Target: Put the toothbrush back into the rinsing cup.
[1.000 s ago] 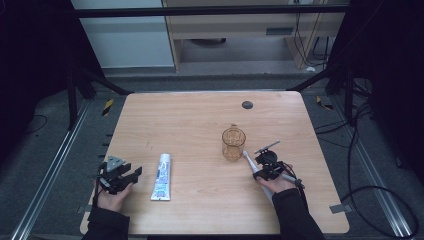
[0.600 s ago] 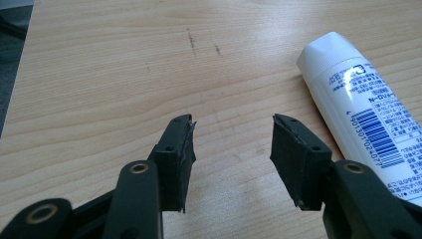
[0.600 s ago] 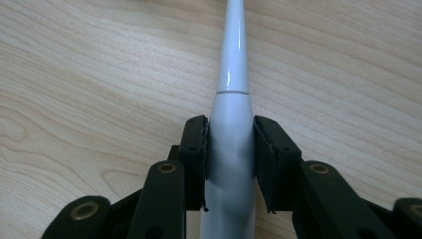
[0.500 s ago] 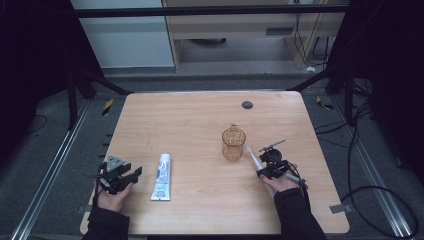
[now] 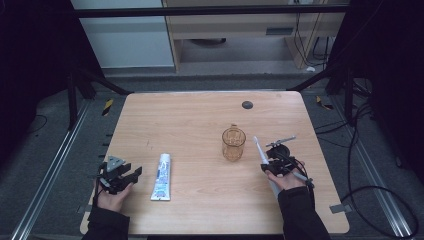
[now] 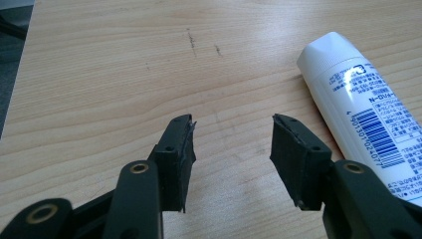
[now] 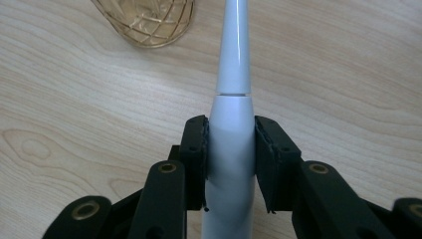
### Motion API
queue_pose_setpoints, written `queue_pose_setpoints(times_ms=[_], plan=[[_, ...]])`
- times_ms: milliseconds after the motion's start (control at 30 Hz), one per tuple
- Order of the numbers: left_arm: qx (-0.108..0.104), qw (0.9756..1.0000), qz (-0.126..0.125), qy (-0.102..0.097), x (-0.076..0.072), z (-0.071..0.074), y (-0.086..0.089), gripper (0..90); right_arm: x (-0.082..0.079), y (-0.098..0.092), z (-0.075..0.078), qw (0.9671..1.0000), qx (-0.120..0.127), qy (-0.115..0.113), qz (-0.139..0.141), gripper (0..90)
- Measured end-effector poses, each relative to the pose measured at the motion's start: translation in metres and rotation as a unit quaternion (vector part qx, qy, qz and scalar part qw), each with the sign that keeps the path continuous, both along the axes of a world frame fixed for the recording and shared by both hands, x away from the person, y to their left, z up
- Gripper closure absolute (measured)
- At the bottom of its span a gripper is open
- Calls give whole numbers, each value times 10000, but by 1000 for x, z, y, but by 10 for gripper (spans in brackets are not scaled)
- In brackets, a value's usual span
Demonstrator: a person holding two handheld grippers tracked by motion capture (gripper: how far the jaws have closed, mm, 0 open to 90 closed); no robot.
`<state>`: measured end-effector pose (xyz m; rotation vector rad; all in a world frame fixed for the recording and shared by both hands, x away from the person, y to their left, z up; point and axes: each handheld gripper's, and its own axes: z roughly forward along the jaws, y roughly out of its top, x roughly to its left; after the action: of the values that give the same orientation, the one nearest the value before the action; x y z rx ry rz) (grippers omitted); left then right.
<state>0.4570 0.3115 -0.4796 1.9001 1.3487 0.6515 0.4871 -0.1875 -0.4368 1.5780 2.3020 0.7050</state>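
A white electric toothbrush [image 7: 233,114] is clamped between the pads of my right gripper [image 7: 231,144], its thin neck pointing up past a gold wire cup [image 7: 147,20]. From above, that toothbrush [image 5: 261,154] slants up-left out of the right gripper [image 5: 272,162], just right of the wire cup [image 5: 233,144]. A white toothpaste tube [image 5: 161,176] lies flat left of centre. My left gripper [image 5: 131,175] rests near the table's front left, open, with bare wood between its jaws. In the left gripper view the tube [image 6: 366,112] lies just right of the left gripper [image 6: 233,144].
The wooden table [image 5: 200,115] has a small dark round spot [image 5: 247,104] near its far right. A dark floor with cables and metal frame rails surrounds the table. A person's sleeves come in from the bottom edge.
My right gripper has lifted a little with the toothbrush and drawn slightly right, away from the cup. The left gripper and the toothpaste tube have stayed put.
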Motion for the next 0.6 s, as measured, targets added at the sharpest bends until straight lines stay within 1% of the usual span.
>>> queue_pose_setpoints(times_ms=[100,133,233,267,300,333,367,500,600], plan=[[1,10000,-1,1,0,0,0,505,-2,-3,6,9998,82,-174,-52,678],[3,10000,0,0,0,0,0,505,-2,-3,6,9998,82,-174,-52,678],[3,10000,2,1,0,0,0,505,-4,-4,12,9994,139,-323,-73,678],[5,10000,1,-3,0,0,0,505,-4,-4,12,9994,139,-323,-73,678],[5,10000,1,-2,0,0,0,505,-5,-5,14,9991,154,-384,-88,678],[8,10000,1,-1,0,0,0,505,-6,-5,16,9986,172,-494,-102,678],[11,10000,2,2,0,0,0,505,-6,-5,16,9986,172,-494,-102,678],[6,10000,7,-2,0,0,0,505,-8,-8,24,9961,286,-820,-177,678],[10,10000,12,-5,0,0,0,506,-11,-9,29,9922,408,-1146,-259,678]])
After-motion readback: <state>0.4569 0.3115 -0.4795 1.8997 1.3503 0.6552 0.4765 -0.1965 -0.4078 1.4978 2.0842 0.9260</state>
